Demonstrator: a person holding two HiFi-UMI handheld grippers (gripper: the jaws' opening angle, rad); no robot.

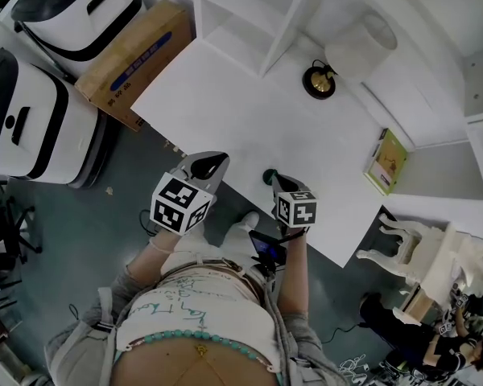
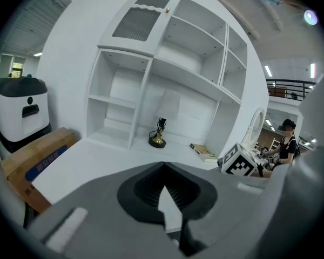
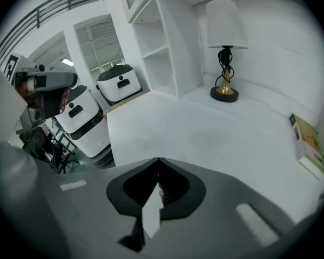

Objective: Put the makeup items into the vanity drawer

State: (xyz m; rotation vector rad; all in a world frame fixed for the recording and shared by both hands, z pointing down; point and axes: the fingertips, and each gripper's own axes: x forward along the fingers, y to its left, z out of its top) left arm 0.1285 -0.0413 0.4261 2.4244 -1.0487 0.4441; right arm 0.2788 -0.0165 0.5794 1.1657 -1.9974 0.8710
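I stand at the near edge of a white vanity table (image 1: 249, 127). My left gripper (image 1: 215, 164) hovers over that edge with its jaws shut and nothing between them. To its right, my right gripper (image 1: 269, 175) is also shut and empty, its tip over the tabletop. The left gripper view has the left gripper (image 2: 163, 167) pointing at the shelves, with the right gripper's marker cube (image 2: 238, 164) beside it. In the right gripper view, the right gripper (image 3: 158, 161) points across the bare tabletop (image 3: 205, 134). No makeup item and no drawer front shows in any view.
A gold-based lamp (image 1: 319, 81) and a green book (image 1: 389, 161) sit at the table's back and right. White shelving (image 1: 249, 10) rises behind. Left of the table are a cardboard box (image 1: 133, 59) and two white machines (image 1: 28, 119). A white chair (image 1: 410, 248) stands right.
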